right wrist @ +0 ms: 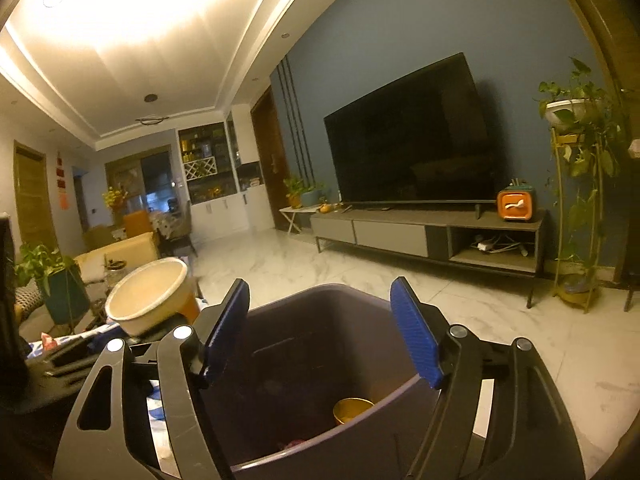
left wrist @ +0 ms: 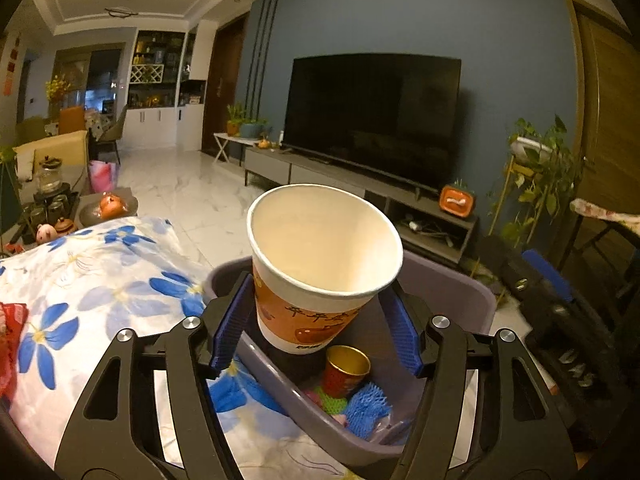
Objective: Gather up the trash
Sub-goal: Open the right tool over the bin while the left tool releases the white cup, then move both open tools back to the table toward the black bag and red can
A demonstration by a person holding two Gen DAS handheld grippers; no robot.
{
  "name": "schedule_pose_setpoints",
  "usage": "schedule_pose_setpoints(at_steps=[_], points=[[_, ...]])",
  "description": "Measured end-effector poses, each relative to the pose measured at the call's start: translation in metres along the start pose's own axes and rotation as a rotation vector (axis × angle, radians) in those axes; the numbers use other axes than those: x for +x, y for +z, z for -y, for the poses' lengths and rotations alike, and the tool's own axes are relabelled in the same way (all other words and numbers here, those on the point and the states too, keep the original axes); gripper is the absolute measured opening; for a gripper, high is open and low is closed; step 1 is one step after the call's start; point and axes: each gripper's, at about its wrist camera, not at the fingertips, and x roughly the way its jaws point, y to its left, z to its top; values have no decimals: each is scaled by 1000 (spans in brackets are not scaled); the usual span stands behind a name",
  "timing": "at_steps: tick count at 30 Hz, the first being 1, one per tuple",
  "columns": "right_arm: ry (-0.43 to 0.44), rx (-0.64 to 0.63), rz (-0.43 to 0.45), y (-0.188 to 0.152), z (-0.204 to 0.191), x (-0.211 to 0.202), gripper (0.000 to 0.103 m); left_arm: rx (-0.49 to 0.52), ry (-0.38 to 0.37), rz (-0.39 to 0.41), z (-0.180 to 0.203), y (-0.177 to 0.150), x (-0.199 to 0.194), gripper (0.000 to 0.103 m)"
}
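Observation:
My left gripper (left wrist: 316, 328) is shut on a white paper cup with an orange print (left wrist: 320, 264) and holds it tilted just above a grey-purple trash bin (left wrist: 452, 292). Inside the bin lie a small red and gold cup (left wrist: 344, 370), blue foam netting (left wrist: 366, 406) and green netting (left wrist: 330, 400). My right gripper (right wrist: 320, 336) is open and empty, hovering over the same bin (right wrist: 296, 344). The gold cup (right wrist: 352, 410) shows at the bin's bottom. The paper cup (right wrist: 150, 296) appears at the left of the right wrist view.
A table with a white cloth with blue flowers (left wrist: 100, 280) lies left of the bin. A red wrapper (left wrist: 10, 340) sits at its left edge. A tea set (left wrist: 52, 204) stands beyond. A TV (left wrist: 372, 120) on a low cabinet (left wrist: 360, 196) and plants (left wrist: 536, 176) lie across marble floor.

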Motion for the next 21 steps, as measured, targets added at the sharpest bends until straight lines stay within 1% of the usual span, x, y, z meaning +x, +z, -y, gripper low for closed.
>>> schedule_pose_setpoints(at_steps=[3, 4, 5, 7, 10, 12, 14, 15, 21], points=[[-6, 0, -4, -1, 0, -2, 72, -2, -1, -33, 0, -5, 7, 68], [-10, 0, -4, -2, 0, -2, 72, -1, 6, -37, -1, -7, 7, 72], [-5, 1, -8, -2, -1, -2, 72, -2, 9, -33, -1, -8, 6, 79], [-2, 5, -13, -1, -1, 0, 72, -11, 19, -10, -5, -10, 0, 85], [9, 1, -16, 0, -6, -1, 72, -27, 42, -1, -12, -9, -9, 87], [23, -6, -18, 1, -8, -3, 72, -49, 73, -7, -20, -10, -17, 87], [37, -13, -16, 1, -13, -7, 76, -74, 105, -5, -29, -12, -28, 88], [52, -16, -14, 1, -18, -10, 77, -92, 133, -3, -36, -14, -36, 88], [130, -39, -30, -5, -43, -21, 77, -151, 274, 4, -68, -27, -80, 89]])
